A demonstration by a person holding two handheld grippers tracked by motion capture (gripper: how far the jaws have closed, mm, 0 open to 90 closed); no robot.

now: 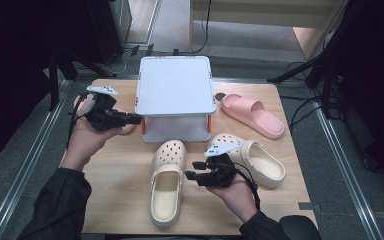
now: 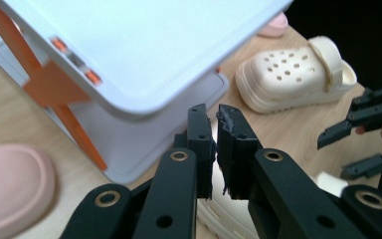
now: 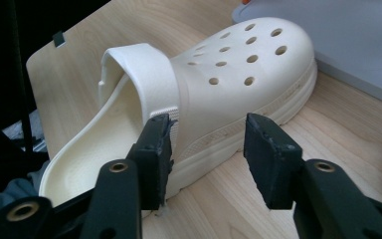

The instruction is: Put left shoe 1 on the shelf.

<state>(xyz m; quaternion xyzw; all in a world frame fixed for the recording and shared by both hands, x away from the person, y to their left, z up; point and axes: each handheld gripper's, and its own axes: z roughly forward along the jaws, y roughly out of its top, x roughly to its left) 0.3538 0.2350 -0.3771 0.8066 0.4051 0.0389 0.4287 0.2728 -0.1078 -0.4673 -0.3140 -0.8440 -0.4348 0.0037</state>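
Two cream clogs lie in front of a white two-tier rack. The left clog points its toe at the rack, and the right clog lies angled beside it. My right gripper hovers between them, pointing left, its jaws open. In the right gripper view the right gripper stands just short of the left clog's side near the strap, with no contact visible. My left gripper is raised at the rack's left side, shut and empty. The left gripper faces the rack's top shelf edge.
One pink slipper lies at the back right of the table. A second pink slipper lies left of the rack, below my left hand. The wooden table ends close behind the clogs. Dark stands and cables surround the table.
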